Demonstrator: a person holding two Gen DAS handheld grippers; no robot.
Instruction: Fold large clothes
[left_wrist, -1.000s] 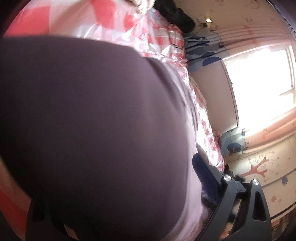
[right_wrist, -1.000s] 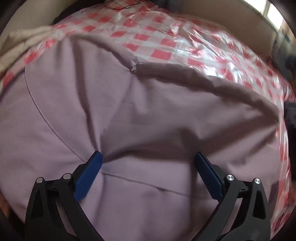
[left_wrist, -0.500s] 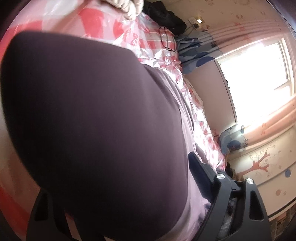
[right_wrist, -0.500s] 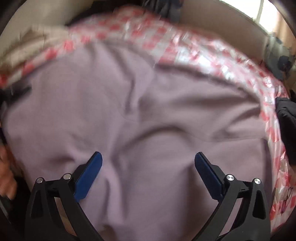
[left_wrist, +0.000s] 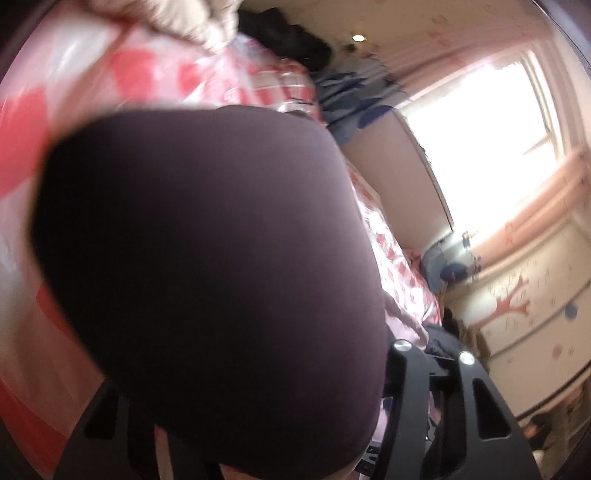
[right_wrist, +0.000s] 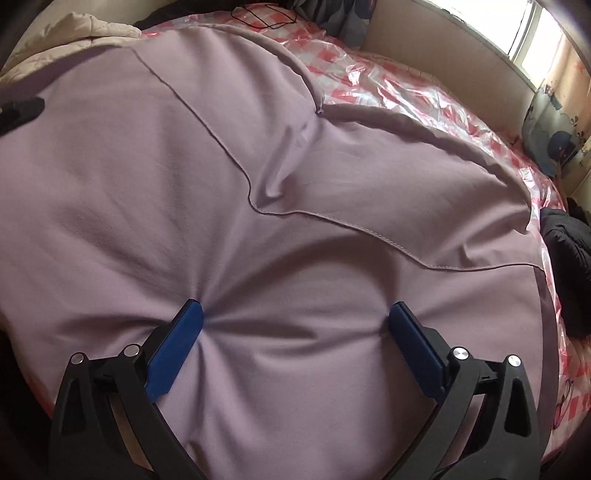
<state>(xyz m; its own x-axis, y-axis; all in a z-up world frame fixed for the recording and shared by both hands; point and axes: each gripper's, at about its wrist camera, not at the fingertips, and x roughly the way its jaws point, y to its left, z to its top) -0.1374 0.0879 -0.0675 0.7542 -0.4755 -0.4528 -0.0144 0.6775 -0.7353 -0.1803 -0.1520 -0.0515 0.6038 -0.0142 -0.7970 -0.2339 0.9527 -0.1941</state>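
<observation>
Jaws of my right gripper (right_wrist: 295, 325) stood wide apart, both blue pads (right_wrist: 177, 343) pressed down into the mauve garment (right_wrist: 258, 166), which puckered into radiating creases around each tip. Fabric lay between and beneath the two pads; none was pinched. The garment was spread across the bed, covering most of the red-and-white checked plastic sheet (right_wrist: 388, 74), with a stitched hem (right_wrist: 332, 218) running across it ahead of the jaws and a second layer folded over beyond that. A cream quilted cover (right_wrist: 74, 33) sat at the far left corner, and a dark garment (right_wrist: 565, 251) lay at the right edge of the bed.

In my left wrist view, a blurred, shadowed fold of the same mauve garment (left_wrist: 207, 266) hung directly before the lens and hid the fingertips of the left gripper (left_wrist: 436, 413); I could not tell whether its jaws were apart or together. Only the black frame of one finger showed at lower right. Beyond the cloth, the checked sheet (left_wrist: 110, 74), a bright window (left_wrist: 491, 122) and a wall with a red tree decal (left_wrist: 509, 306) were visible.
</observation>
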